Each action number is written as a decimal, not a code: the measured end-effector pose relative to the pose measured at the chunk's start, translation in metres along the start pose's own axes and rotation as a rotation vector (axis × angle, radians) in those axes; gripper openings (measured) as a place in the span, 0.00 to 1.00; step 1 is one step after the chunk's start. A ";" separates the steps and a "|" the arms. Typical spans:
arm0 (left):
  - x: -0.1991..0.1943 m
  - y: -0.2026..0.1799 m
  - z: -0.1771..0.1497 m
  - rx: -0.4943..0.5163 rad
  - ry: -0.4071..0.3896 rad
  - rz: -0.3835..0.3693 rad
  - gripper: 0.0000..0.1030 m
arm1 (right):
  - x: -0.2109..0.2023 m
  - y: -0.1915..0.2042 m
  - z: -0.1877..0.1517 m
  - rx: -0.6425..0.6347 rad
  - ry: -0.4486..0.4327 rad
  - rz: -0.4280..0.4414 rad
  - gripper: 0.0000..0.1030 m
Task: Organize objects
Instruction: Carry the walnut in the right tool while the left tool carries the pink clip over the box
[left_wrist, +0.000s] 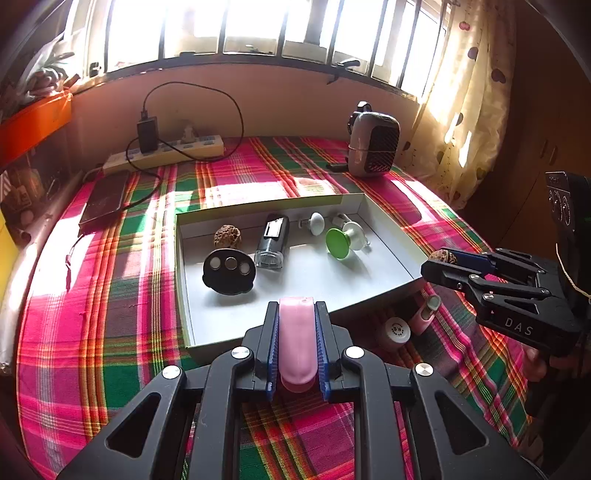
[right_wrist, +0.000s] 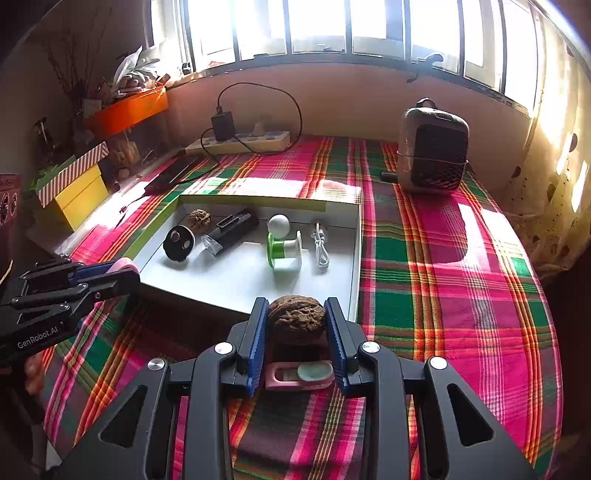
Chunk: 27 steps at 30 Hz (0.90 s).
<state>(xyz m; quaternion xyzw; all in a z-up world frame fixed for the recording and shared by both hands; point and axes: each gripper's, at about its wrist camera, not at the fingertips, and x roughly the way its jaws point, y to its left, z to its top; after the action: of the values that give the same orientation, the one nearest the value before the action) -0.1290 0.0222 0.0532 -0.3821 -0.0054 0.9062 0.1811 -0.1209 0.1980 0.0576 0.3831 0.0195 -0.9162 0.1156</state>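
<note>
Plaid-covered table: left gripper clamps a pink tube, right gripper a walnut; the white tray lies just beyond both jaws.

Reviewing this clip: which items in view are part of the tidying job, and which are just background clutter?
Job: white tray; pink case in left gripper; walnut in right gripper; pink item on cloth.

Lying about: heater; power strip; yellow box.

Left gripper clamping pink case, white tray beyond (walnut inside), plaid cloth
</note>
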 end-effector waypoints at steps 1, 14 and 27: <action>0.001 0.000 0.001 0.002 0.000 0.005 0.15 | 0.002 0.001 0.002 -0.002 0.001 0.002 0.31; 0.017 0.012 0.009 -0.024 0.011 0.011 0.15 | 0.033 0.012 0.025 -0.020 0.018 0.064 0.31; 0.033 0.021 0.013 -0.037 0.031 0.013 0.15 | 0.067 0.034 0.048 -0.100 0.058 0.115 0.31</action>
<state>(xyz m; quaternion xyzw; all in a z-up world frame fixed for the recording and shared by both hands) -0.1655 0.0153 0.0364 -0.3992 -0.0170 0.9012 0.1680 -0.1921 0.1462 0.0456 0.4038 0.0467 -0.8944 0.1864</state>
